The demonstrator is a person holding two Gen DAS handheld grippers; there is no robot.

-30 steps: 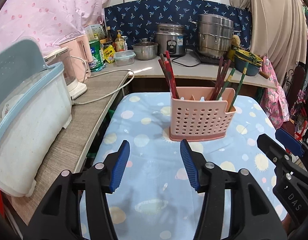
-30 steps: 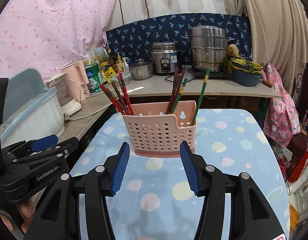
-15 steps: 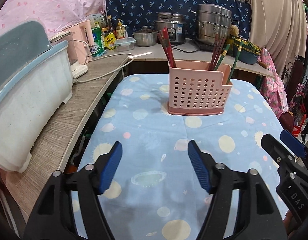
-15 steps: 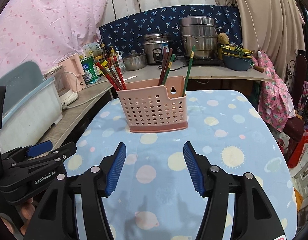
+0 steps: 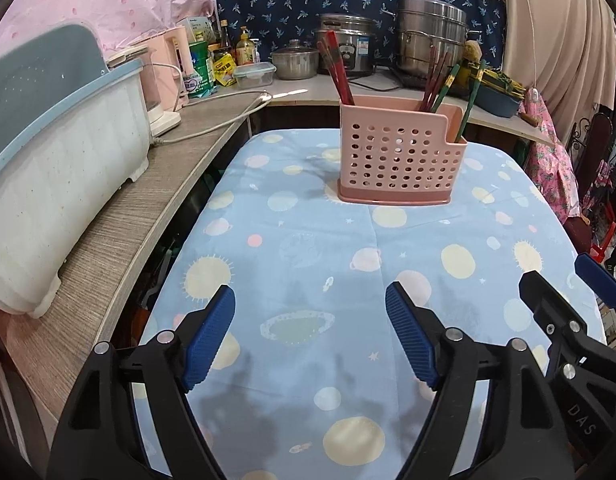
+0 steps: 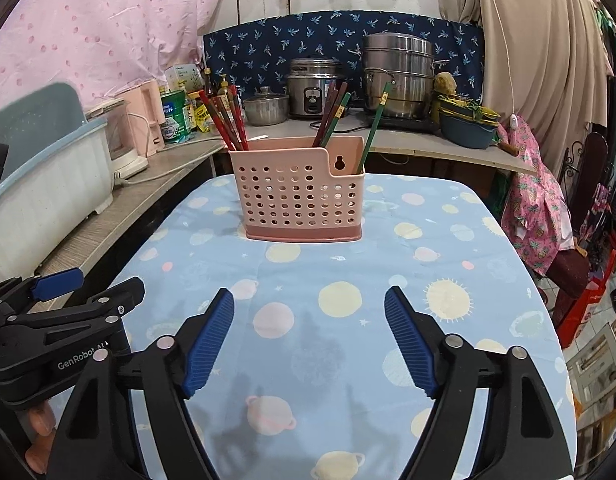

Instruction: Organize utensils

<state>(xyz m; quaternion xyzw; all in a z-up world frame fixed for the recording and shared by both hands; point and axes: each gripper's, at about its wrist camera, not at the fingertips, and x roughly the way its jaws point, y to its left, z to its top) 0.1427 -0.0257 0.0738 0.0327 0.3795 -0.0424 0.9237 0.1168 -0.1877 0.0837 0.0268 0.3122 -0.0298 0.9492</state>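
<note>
While both tools hover empty:
Left gripper (image 5: 310, 334): jaws opening, nothing between.
Right gripper (image 6: 308, 336): likewise opening.
Pink perforated plastic holder (image 6: 297, 200): ahead; keyhole slot visible from right wrist only.

Bright even indoor light, soft shadows on the tablecloth (image 5: 308, 248) (near edge), fisheye-bent borders, sharp focus

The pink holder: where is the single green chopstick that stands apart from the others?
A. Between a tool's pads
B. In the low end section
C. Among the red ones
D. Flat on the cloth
B: the green chopstick rises alone from the low, stepped end of the pink holder.
</note>
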